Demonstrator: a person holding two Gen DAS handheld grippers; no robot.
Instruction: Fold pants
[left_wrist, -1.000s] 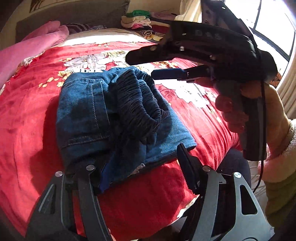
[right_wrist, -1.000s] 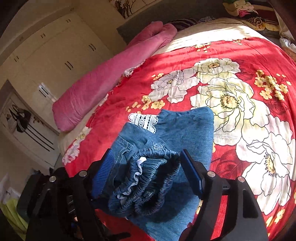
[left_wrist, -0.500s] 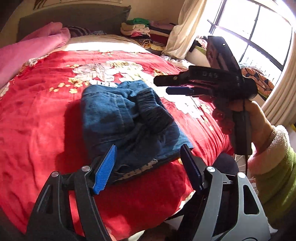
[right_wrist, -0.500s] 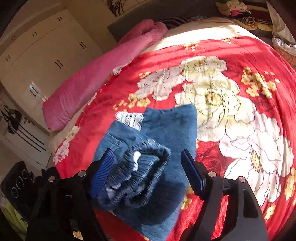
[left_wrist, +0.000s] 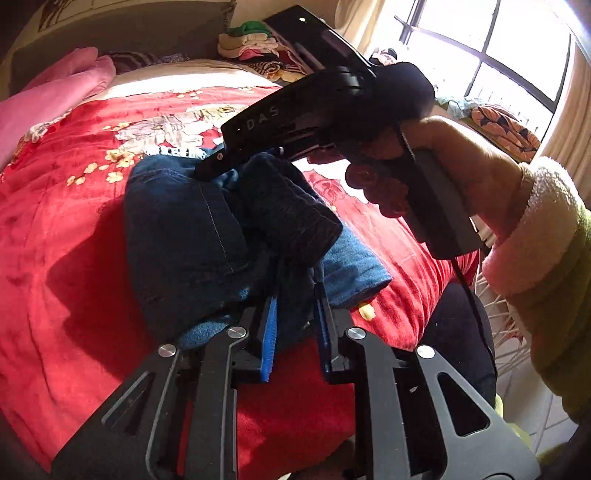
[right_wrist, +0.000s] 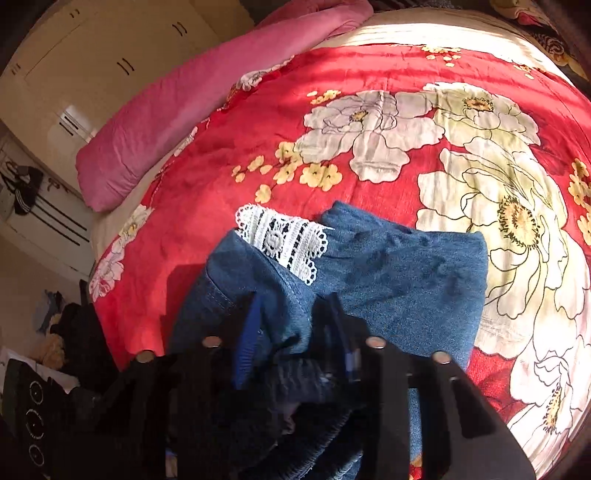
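Right gripper (right_wrist: 295, 325), its jaws just closed, pinching folded blue denim pants (right_wrist: 399, 273); white lace trim (right_wrist: 282, 240) just beyond, on red floral bedspread (right_wrist: 369, 74).

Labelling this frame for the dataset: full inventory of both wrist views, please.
jeans: 1, blue denim, folded bundle near the bed's front edge, white lace trim at the far side
blanket: 1, red with white and yellow flowers, covering the bed
pink quilt: 1, pink, rolled along the far side of the bed
clothes pile: 1 stack, mixed colours, at the head of the bed
wardrobe: 1, cream, behind the bed
window: 1, dark frame, bright
left gripper: 1, black with blue fingers, closed on the jeans' near edge
right gripper: 1, black with blue fingers, closed on the jeans' far part
hand: 1, holding the right gripper's handle
sleeve: 1, green with pink cuff
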